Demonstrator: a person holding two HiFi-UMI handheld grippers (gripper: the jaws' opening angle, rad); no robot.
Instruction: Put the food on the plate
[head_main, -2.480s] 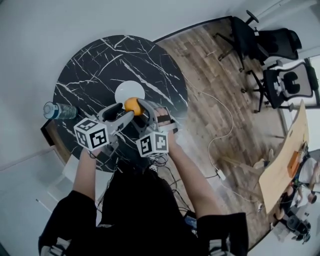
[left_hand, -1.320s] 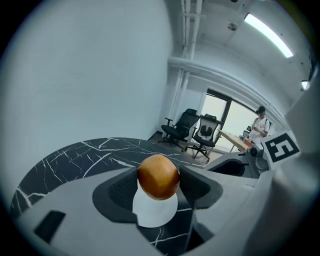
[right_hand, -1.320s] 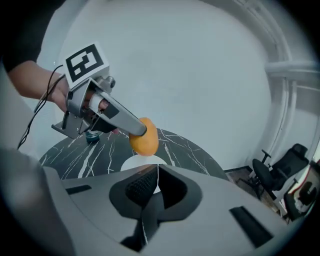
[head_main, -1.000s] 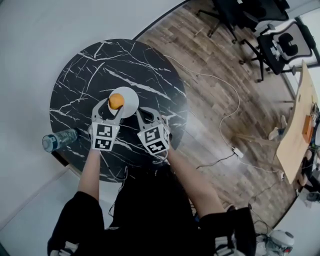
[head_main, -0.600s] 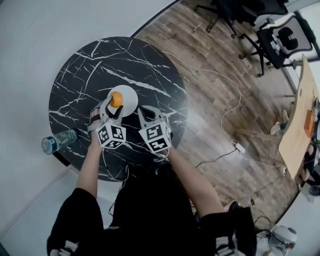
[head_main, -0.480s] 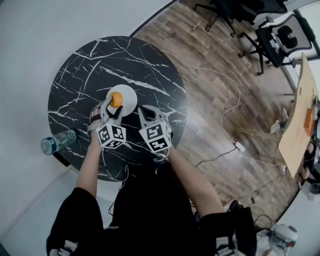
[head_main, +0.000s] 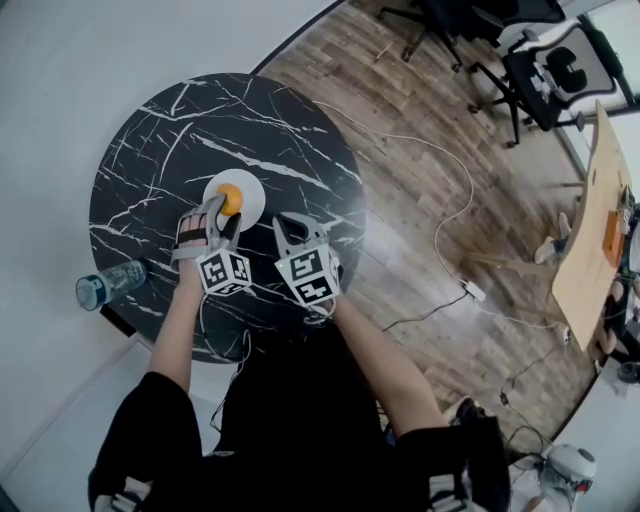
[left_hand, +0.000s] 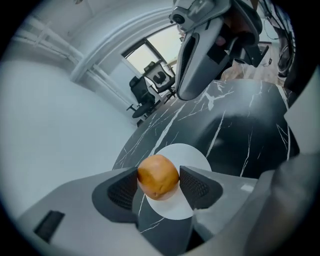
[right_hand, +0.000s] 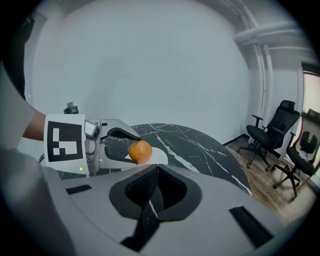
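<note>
Over a marble table (head_main: 150, 130) on wood floor (head_main: 420, 170), left hand-held gripper (left_hand: 159, 187) pinches an orange (left_hand: 158, 175); right hand-held gripper (right_hand: 155, 185) closed.

The round orange food (head_main: 231, 198) and the left tool (head_main: 224, 208) cover part of the white round plate (head_main: 251, 189); whether food and plate touch is unclear.

Office interior. A round black-marble worktop (head_main: 160, 130) stands on wood-plank flooring (head_main: 400, 120). Well beyond and to the right of the right tool (head_main: 288, 225) stand wheeled black office chairs (head_main: 545, 60) and a pale wooden desk (head_main: 590, 240) (a white cable (head_main: 455, 215) trails across the floor between). The walls (head_main: 60, 60) are plain white.
</note>
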